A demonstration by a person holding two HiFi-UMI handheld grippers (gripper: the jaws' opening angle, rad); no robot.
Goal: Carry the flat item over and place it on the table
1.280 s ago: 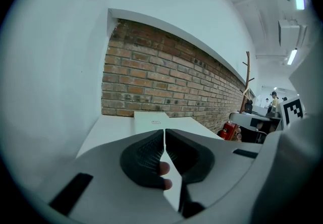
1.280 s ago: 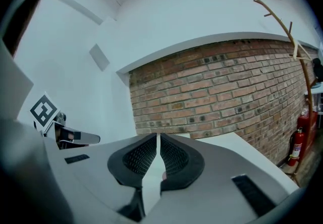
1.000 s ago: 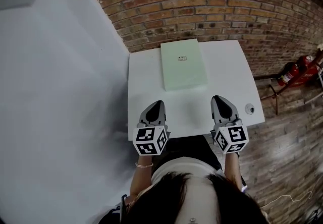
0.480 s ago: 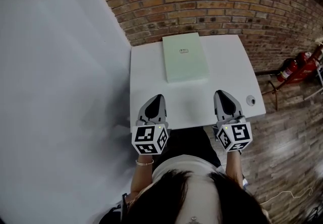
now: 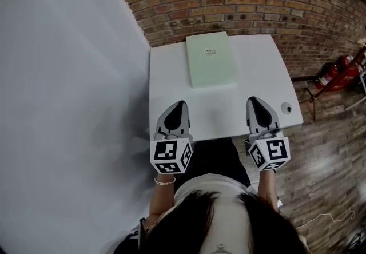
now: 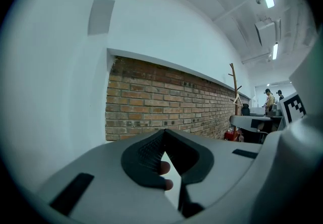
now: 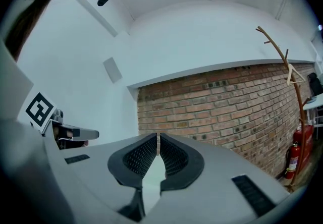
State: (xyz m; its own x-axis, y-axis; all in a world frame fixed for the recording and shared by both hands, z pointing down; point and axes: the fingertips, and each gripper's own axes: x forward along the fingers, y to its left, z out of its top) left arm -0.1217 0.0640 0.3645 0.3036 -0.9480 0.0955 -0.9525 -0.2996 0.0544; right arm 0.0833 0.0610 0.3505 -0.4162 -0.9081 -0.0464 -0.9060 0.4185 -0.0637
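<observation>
A flat item (image 5: 211, 59) is laid on a white worktop (image 5: 260, 81); a brick wall (image 5: 229, 1) is seen behind. The left tool (image 5: 180, 104) and right tool (image 5: 252, 100) are held closed, empty.

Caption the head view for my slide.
A pale green flat box lies on the white table; left gripper and right gripper, both shut and empty, held at its near edge.

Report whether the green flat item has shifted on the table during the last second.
No. The green flat item sits at the same spot by the far edge of the white table.
</observation>
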